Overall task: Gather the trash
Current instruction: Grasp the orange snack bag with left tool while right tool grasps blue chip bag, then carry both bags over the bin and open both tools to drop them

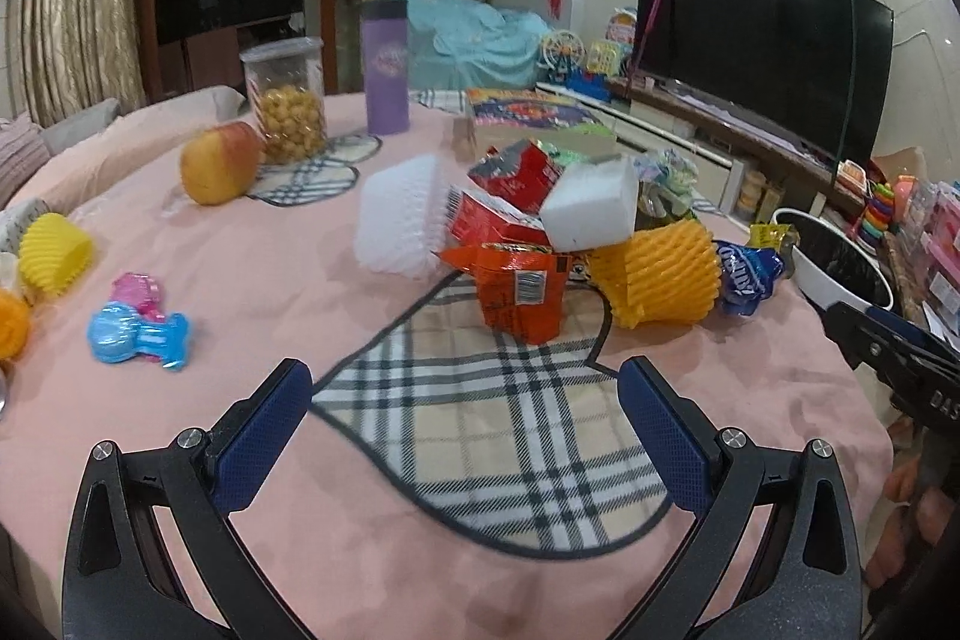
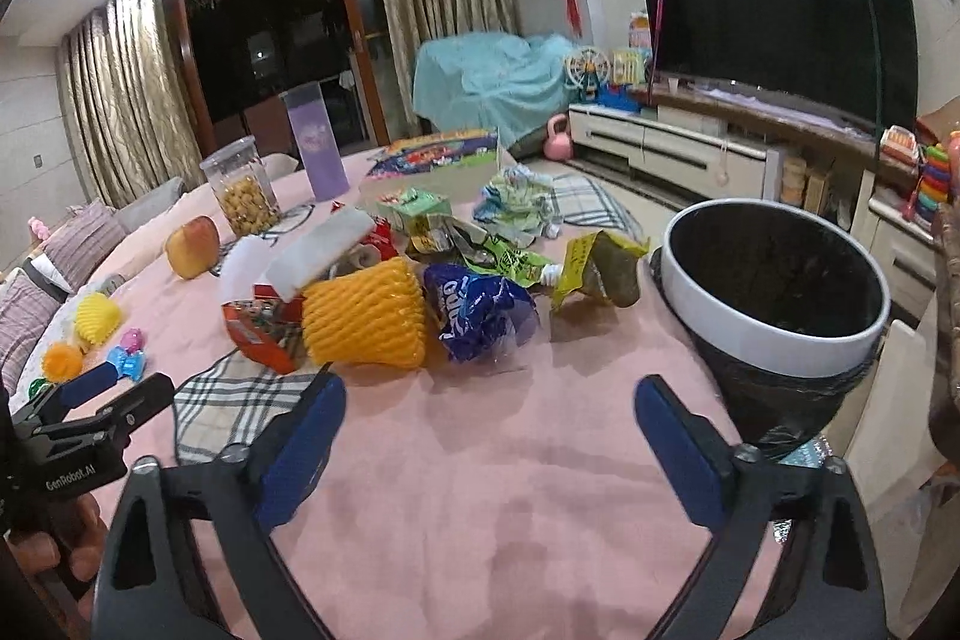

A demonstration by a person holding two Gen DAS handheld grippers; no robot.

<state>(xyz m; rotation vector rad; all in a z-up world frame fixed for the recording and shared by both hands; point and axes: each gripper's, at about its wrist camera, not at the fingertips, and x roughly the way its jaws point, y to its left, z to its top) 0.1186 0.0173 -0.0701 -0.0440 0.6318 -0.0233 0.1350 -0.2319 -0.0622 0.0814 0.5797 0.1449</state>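
Trash (image 2: 420, 292) lies heaped mid-table on the pink cloth (image 2: 510, 460): a yellow foam net (image 2: 366, 316), a blue wrapper (image 2: 474, 310) with white lettering too crumpled to read, an orange packet (image 1: 519, 298) showing a barcode, red cartons (image 1: 510, 196) and a white block (image 1: 594, 205). The bin (image 2: 774, 334), black-lined, stands at the table's right edge. The left gripper (image 1: 465, 400) gapes wide, empty, over a plaid mat (image 1: 480, 430); its side reads "GenRobot.AI". The right gripper (image 2: 489, 418) is also wide, empty.

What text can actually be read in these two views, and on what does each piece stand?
"GenRobot.AI": on the left gripper body, right wrist view.
"DAS", cut off: on the right gripper body, left wrist view.
Blue wrapper, orange packet, red box: print too blurred to read.
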